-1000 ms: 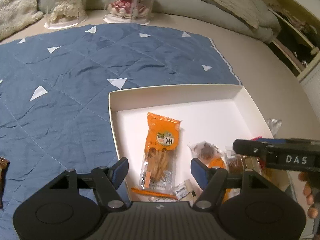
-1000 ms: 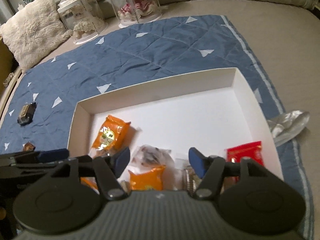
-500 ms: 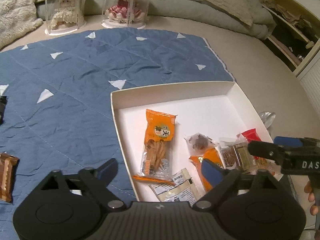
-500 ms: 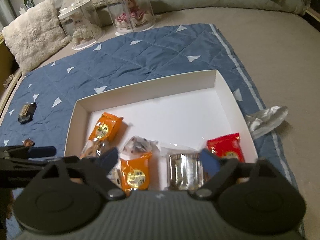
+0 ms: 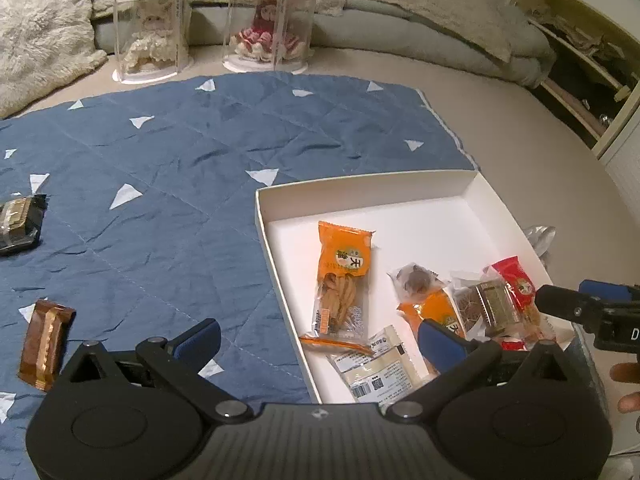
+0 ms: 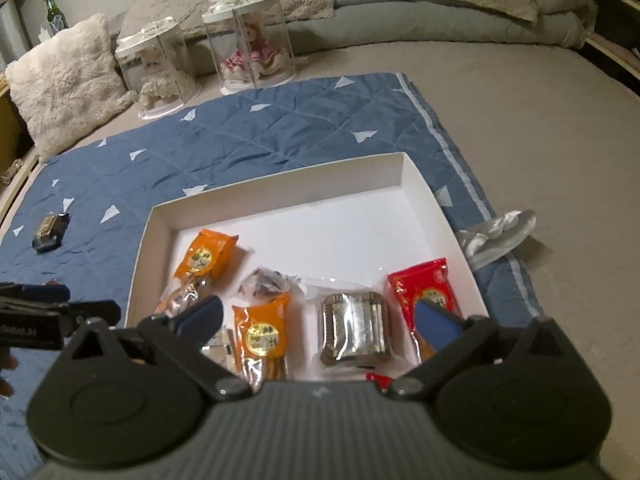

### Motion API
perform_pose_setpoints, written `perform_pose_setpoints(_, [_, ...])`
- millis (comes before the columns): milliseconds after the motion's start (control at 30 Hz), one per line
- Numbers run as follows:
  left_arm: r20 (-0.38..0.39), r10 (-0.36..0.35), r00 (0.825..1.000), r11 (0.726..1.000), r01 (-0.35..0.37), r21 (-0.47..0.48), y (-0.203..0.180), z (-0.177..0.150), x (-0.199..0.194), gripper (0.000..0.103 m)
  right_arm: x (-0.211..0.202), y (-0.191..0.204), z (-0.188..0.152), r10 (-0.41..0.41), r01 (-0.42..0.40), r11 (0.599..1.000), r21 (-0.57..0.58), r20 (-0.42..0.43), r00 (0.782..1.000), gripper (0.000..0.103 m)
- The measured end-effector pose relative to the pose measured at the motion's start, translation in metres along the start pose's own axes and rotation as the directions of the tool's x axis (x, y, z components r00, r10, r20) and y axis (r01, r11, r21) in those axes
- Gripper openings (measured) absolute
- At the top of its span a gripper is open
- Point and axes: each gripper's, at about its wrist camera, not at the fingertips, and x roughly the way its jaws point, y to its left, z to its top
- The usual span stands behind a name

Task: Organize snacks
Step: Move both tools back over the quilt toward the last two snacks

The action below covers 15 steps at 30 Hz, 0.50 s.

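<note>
A white box [image 5: 360, 184] [image 6: 280, 184] on the blue quilt holds several snack packets: a long orange one [image 5: 344, 276] [image 6: 202, 268], a small orange one [image 6: 262, 336], a clear cake pack [image 6: 354, 328], a red one [image 6: 430, 300] and a white sachet [image 5: 376, 372]. Two dark packets lie loose on the quilt: a brown bar [image 5: 46, 342] and a black pack [image 5: 20, 224] [image 6: 50, 232]. My left gripper [image 5: 316, 340] is open and empty over the box's near left edge. My right gripper [image 6: 316, 320] is open and empty above the box's near side.
The blue quilt [image 5: 180, 152] covers a beige bed. Two clear doll cases [image 5: 150, 36] [image 5: 272, 22] stand at the far edge, with fluffy pillows [image 6: 64, 100] behind. A crumpled silver wrapper [image 6: 496, 232] lies right of the box. A shelf [image 5: 580, 64] is far right.
Both grippers have pulled back and up from the box and opened wider. More of the quilt and both loose dark packets have come into the left view.
</note>
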Motion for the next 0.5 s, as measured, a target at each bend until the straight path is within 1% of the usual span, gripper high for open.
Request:
perform_pose_setpoints(267, [0.026,0.001,1.000,1.000,-0.001,0.004,0.014,-0.004,-0.019,0.103,-0.009,0.013,-0.006,-0.003,0.004,1.000,-0.029,0.015,1.000,0.103])
perform_pose_setpoints(500, [0.042,0.034,0.999,0.999,-0.033,-0.025,0.049,-0.012,-0.038,0.103,-0.009,0.044,-0.008,0.040,-0.038,0.996,-0.079,0.016,0.999,0.103])
